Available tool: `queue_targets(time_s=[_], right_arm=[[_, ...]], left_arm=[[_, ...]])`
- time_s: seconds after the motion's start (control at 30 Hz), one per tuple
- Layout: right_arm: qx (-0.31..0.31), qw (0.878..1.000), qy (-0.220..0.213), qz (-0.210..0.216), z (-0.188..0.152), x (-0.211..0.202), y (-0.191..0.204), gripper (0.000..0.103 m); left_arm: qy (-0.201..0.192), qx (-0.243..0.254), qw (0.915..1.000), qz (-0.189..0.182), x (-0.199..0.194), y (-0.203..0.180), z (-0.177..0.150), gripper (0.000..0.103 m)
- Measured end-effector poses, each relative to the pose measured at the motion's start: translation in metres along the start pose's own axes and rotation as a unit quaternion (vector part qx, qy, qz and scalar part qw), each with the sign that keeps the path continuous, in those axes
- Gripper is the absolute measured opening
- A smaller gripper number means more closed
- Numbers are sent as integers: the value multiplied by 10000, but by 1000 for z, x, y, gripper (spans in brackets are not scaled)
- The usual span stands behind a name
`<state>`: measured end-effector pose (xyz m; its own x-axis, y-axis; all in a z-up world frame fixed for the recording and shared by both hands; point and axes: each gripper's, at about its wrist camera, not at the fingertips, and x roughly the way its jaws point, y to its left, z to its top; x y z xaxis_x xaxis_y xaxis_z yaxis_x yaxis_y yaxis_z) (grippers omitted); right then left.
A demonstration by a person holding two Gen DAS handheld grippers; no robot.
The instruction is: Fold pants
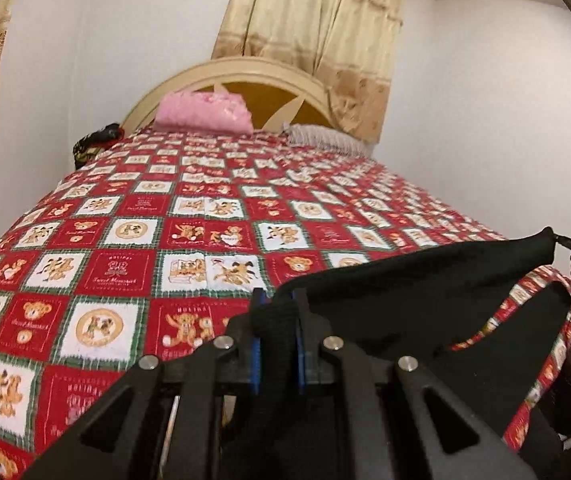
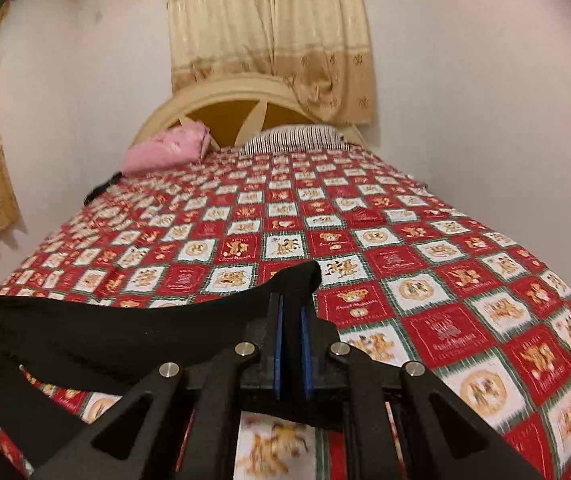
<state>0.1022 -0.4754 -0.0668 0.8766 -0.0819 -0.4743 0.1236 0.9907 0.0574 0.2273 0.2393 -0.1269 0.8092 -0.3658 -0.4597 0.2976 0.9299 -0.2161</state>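
Pants (image 1: pixel 425 280) over bedspread (image 1: pixel 145 216) (pillows (image 1: pixel 205 114) beyond)

Pants (image 1: pixel 425 280) over bed's (image 1: pixel 205 216) near edge, seemingly.

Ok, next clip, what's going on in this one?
A person with a handheld tool in each hand is holding black pants stretched over the near end of a bed with a red teddy-bear quilt. The left tool is clamped on one end, the right tool on the other, and the fabric hangs between them above the quilt. No fold is visible yet.
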Motion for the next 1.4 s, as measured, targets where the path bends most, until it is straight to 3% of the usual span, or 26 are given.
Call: queue_targets(time_s=[0.13, 0.47, 0.63, 0.73, 0.83, 0.87, 0.97, 1.1, 1.27, 1.4], right_arm=[[194, 9997, -116, 26, -22, -29, -14, 7], [476, 9982, 373, -27, -87, -59, -39, 7], [555, 9971, 509, -114, -106, -63, -44, 7], [490, 9971, 569, -99, -114, -66, -44, 7], [555, 9968, 576, -24, -118, -72, -48, 8], [594, 9964, 611, 19, -119, -74, -50, 9], [556, 9965, 599, -158, -122, -84, -53, 35], [545, 9964, 588, -269, -126, -99, -54, 37], [481, 9958, 573, -525, -127, -114, -53, 37], [596, 9942, 424, -788, -117, -128, -46, 38]], left_arm=[[-116, 5, 9998, -173, -21, 1, -22, 14], [268, 172, 9985, -444, -35, 0, -81, 14], [236, 190, 9986, -439, -44, -1, -97, 16], [260, 158, 9990, -343, -48, 5, -104, 25], [244, 107, 9994, -214, -56, 11, -110, 40], [246, 90, 9995, -196, -58, 14, -111, 44], [228, 12, 9997, -60, -65, 21, -115, 44], [209, -105, 9996, 131, -77, 32, -121, 56], [181, -430, 9980, 436, -89, 52, -129, 56], [25, -717, 9966, 396, -104, 50, -130, 56]])
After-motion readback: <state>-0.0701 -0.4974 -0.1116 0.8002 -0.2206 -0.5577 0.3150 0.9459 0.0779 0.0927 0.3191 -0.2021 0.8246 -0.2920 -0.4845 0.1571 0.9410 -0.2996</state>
